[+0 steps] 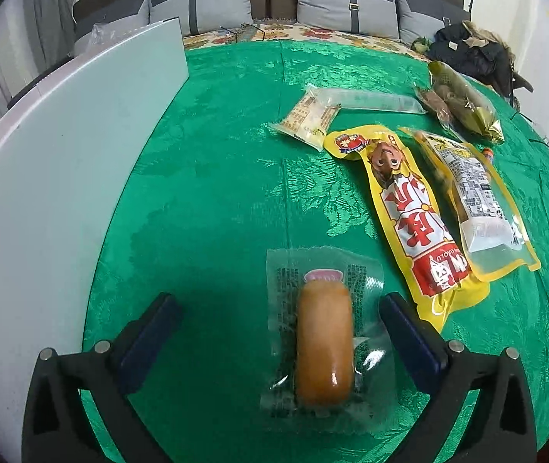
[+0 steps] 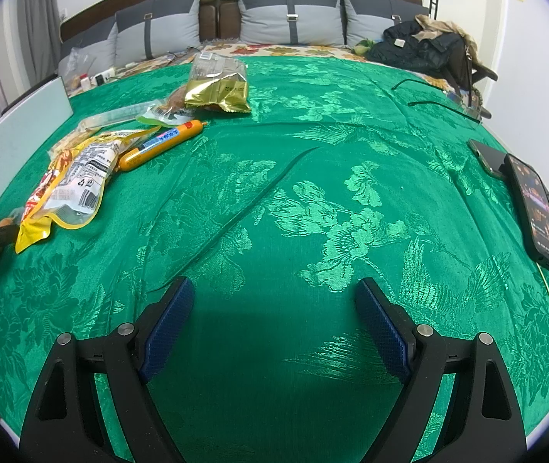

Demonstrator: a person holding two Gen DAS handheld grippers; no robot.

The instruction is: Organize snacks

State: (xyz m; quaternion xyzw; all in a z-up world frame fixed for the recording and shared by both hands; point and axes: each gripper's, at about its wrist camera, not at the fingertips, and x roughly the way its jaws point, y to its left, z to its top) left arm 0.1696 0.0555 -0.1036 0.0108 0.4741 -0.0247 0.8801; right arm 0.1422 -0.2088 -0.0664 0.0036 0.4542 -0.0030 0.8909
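A sausage in a clear wrapper (image 1: pixel 324 343) lies on the green cloth between the open fingers of my left gripper (image 1: pixel 280 305); neither pad touches it. To its right lie a yellow and red snack pouch (image 1: pixel 409 212) and a yellow pouch with a clear window (image 1: pixel 475 200). Farther back are a small pale packet (image 1: pixel 307 117), a long clear packet (image 1: pixel 374 100) and a gold bag (image 1: pixel 463 104). My right gripper (image 2: pixel 274 289) is open and empty over bare cloth. In the right wrist view the snack pile sits far left: yellow pouches (image 2: pixel 70 181), an orange sausage stick (image 2: pixel 158 144), the gold bag (image 2: pixel 216 85).
A white board (image 1: pixel 54 177) stands along the left edge of the cloth. Two phones (image 2: pixel 532 204) lie at the right edge, with a thin stick beside them. Dark clothes (image 2: pixel 424 46) and grey pillows (image 2: pixel 289 15) are at the back.
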